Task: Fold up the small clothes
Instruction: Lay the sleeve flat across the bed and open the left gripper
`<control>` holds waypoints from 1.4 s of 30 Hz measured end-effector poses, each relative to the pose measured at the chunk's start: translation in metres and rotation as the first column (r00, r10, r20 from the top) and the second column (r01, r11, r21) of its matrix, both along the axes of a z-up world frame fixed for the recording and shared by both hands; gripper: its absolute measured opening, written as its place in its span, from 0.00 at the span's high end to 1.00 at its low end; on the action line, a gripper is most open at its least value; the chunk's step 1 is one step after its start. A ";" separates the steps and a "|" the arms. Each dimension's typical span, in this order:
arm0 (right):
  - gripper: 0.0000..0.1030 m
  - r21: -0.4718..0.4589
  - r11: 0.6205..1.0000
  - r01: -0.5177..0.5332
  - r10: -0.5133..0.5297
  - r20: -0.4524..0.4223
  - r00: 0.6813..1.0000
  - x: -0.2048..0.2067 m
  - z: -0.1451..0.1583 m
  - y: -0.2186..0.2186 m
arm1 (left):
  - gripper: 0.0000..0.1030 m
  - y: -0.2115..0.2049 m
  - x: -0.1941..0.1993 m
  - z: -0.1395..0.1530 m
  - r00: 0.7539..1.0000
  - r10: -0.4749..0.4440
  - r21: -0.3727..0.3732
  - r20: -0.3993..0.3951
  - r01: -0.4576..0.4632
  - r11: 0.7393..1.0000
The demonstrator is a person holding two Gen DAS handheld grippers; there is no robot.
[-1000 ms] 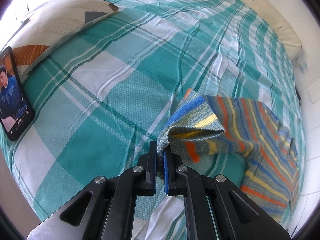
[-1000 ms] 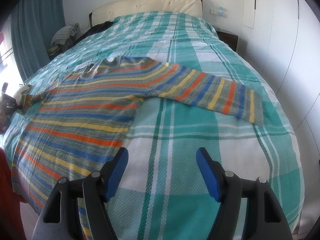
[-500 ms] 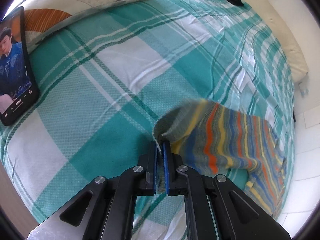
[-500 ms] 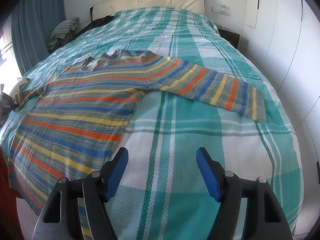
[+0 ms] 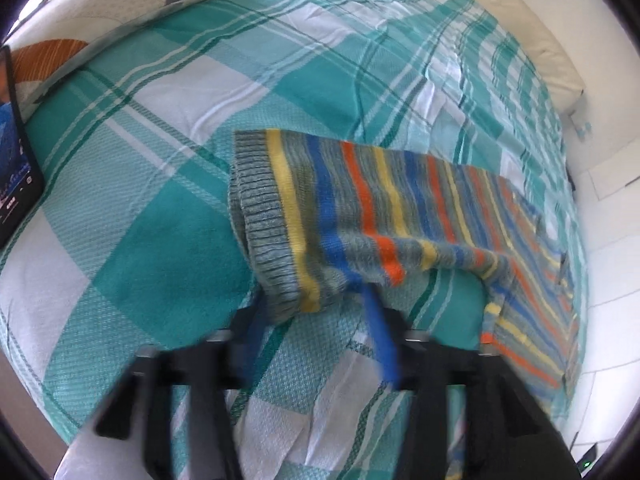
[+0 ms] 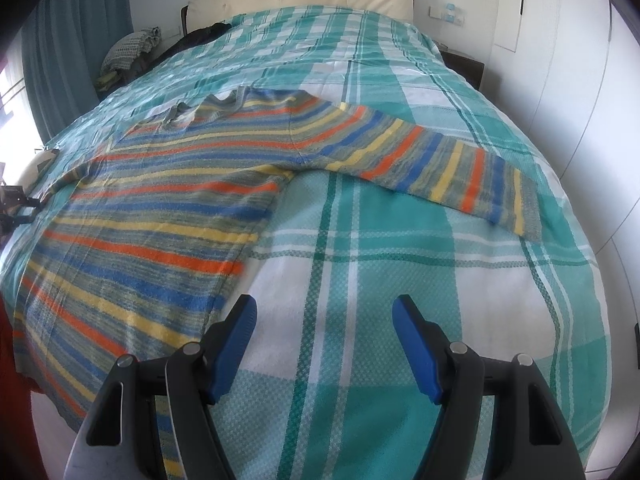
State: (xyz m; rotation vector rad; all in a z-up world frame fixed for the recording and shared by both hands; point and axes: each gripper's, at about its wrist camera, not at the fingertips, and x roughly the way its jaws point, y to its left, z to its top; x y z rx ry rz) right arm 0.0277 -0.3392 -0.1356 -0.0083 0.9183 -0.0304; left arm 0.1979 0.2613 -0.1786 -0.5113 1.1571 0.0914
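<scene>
Though pinched on cuff (image 5: pixel 276 272) a moment ago, left tool (image 5: pixel 320 320) now blurred, spread, cuff loose | right tool (image 6: pixel 324 340) open, empty | sleeve (image 5: pixel 400 200) laid out; likely ready for folding.

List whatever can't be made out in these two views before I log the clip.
- Left wrist view: the left gripper is smeared by motion and the sweater cuff hangs over its tips, so any contact is unclear.
- Left wrist view: the phone is cut by the edge; its screen is unreadable.
- Right wrist view: the sweater hem runs behind the right gripper.
- Right wrist view: the bundle by the headboard is too small to identify.
</scene>
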 end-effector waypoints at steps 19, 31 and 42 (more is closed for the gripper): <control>0.32 0.022 0.999 0.032 -0.032 0.032 0.999 -0.005 0.008 -0.011 | 0.61 0.011 -0.004 0.008 0.991 0.084 0.196 -0.102 -0.063 0.978; 0.32 -0.026 1.000 -0.006 0.005 -0.005 1.000 -0.001 -0.002 0.001 | 0.24 -0.035 0.014 0.068 0.989 -0.063 0.314 0.134 0.018 0.949; 0.32 -0.009 1.000 0.019 -0.019 -0.008 1.000 -0.001 -0.003 -0.006 | 0.04 0.027 0.031 -0.006 0.971 0.224 0.396 -0.088 -0.172 0.902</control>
